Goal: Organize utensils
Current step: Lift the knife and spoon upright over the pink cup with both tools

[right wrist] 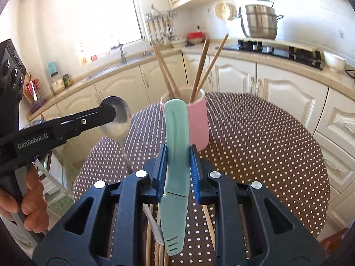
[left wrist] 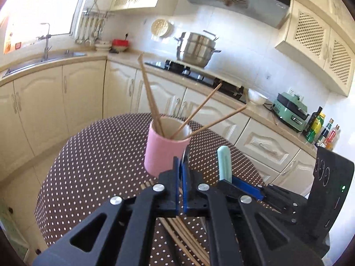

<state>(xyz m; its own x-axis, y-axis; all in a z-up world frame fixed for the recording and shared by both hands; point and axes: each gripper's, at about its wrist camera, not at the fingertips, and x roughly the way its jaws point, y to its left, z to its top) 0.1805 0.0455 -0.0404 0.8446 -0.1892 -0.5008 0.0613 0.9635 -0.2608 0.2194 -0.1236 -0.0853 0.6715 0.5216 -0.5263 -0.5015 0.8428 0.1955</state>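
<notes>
A pink cup (left wrist: pixel 164 153) (right wrist: pixel 198 124) stands on the dotted table (left wrist: pixel 99 155) (right wrist: pixel 255 146) with several wooden chopsticks (left wrist: pixel 150 97) (right wrist: pixel 199 66) leaning in it. My left gripper (left wrist: pixel 182 168) (right wrist: pixel 109 110) is shut on a metal spoon (left wrist: pixel 184 154) (right wrist: pixel 116 119), raised to the left of the cup. My right gripper (right wrist: pixel 177 166) (left wrist: pixel 229 180) is shut on a mint-green sheathed knife (right wrist: pixel 177 130) (left wrist: pixel 224 164), handle pointing up, just in front of the cup. More chopsticks (left wrist: pixel 186 239) (right wrist: pixel 155 250) and a metal utensil (right wrist: pixel 153 228) lie on the table beneath the grippers.
Cream cabinets curve behind the table, with a sink (left wrist: pixel 44 59) to the left and a stove with a steel pot (left wrist: pixel 195 48) (right wrist: pixel 259 22) behind. A white bowl (left wrist: pixel 257 97) and bottles (left wrist: pixel 319 128) sit on the counter. A person's hand (right wrist: pixel 24 201) holds the left gripper.
</notes>
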